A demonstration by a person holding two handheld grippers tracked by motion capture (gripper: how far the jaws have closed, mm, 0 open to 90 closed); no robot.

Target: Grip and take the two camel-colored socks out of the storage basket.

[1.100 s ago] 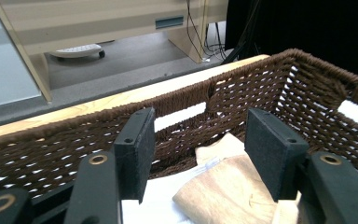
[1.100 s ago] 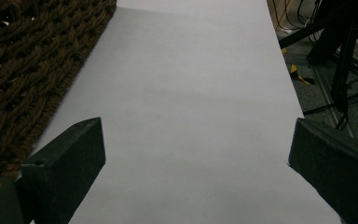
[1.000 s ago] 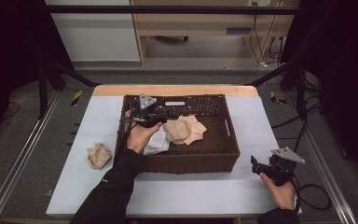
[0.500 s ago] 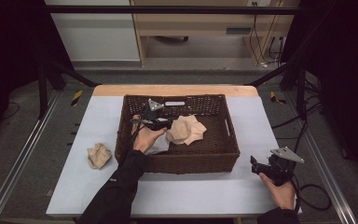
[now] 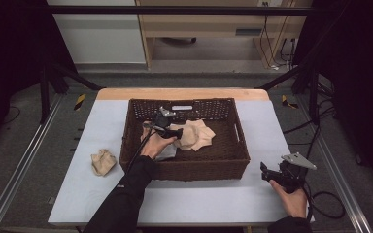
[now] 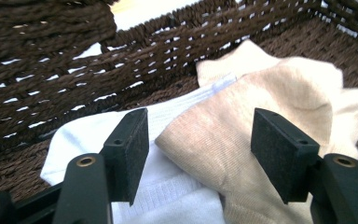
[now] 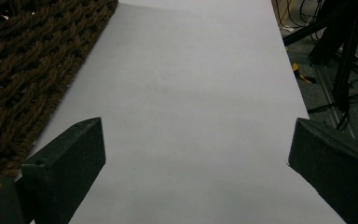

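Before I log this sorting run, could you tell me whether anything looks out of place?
One crumpled beige sock lies on the table left of the basket, apart from the socks inside it. Nothing looks spilled or damaged.

My left gripper [image 6: 200, 158] sits inside the wicker basket [image 6: 51, 56], its two black jaws standing apart and having just opened further. Between them lies the folded edge of a beige sock [image 6: 261, 121], with neither pad pressing on it. The beige sock overlaps a white sock [image 6: 168, 196] on the basket floor, near the woven wall.
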